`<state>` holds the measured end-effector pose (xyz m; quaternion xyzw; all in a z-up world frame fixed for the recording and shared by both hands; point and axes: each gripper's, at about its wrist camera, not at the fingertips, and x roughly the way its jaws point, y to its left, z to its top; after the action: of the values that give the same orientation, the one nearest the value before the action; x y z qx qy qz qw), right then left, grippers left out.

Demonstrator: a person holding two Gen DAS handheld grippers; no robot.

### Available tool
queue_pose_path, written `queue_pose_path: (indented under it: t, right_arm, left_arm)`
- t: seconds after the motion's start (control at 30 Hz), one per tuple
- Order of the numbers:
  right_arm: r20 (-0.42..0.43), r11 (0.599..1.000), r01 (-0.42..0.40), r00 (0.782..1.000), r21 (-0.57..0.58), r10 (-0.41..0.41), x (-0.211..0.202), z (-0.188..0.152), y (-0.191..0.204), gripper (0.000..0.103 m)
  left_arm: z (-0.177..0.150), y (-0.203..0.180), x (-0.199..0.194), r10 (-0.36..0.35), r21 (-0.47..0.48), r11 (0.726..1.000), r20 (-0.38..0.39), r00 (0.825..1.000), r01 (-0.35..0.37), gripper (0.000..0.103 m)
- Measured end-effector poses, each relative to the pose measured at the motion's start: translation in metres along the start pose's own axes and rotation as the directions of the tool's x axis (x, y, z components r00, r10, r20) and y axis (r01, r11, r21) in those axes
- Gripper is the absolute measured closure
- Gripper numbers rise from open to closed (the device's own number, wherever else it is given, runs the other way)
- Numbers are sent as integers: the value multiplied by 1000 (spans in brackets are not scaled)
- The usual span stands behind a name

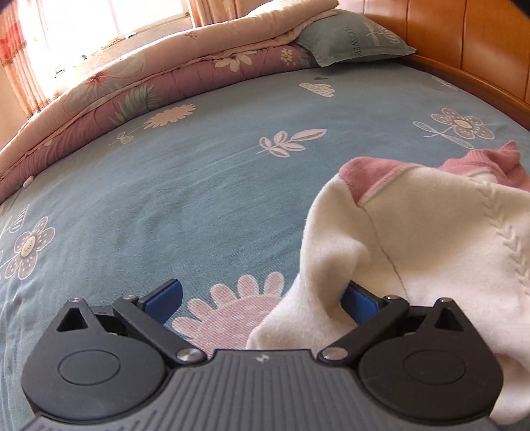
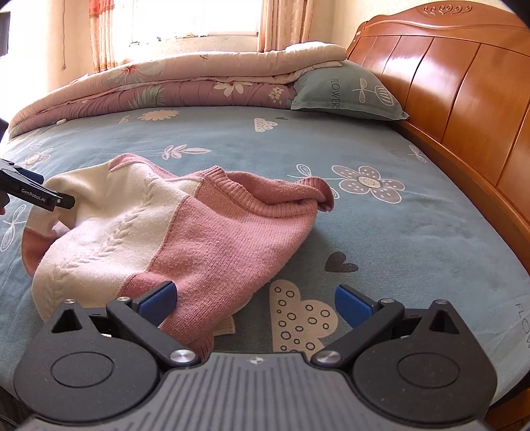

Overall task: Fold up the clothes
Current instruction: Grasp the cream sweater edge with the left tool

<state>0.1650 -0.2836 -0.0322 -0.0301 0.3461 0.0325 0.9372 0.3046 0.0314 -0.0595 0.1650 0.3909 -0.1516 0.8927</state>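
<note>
A pink and cream knitted sweater (image 2: 198,232) lies crumpled on the blue flowered bed sheet (image 2: 397,248). My right gripper (image 2: 255,303) is open just above the sheet, its left pad touching the sweater's near pink hem, with a cloud print showing in the gap. My left gripper (image 1: 261,298) is open too. The sweater's cream part (image 1: 414,238) drapes over its right finger and hides most of that pad. In the right wrist view the left gripper (image 2: 49,194) reaches in from the left edge at the sweater's cream end.
A folded pink floral quilt (image 2: 165,83) runs along the far side of the bed, with a blue-grey pillow (image 2: 347,92) beside it. The wooden headboard (image 2: 447,83) stands on the right. A bright curtained window (image 2: 198,16) lies behind.
</note>
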Motion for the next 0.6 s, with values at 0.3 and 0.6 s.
queue_pose_path:
  t: [0.3, 0.6]
  right_arm:
    - [-13, 1000, -10, 1000, 11, 10, 2, -1, 2, 0]
    - [-11, 1000, -10, 1000, 19, 10, 1, -2, -2, 0]
  left_arm:
    - [8, -32, 41, 52, 197, 980, -125, 991, -27, 1]
    - [10, -36, 45, 107, 352, 935, -201, 974, -30, 1]
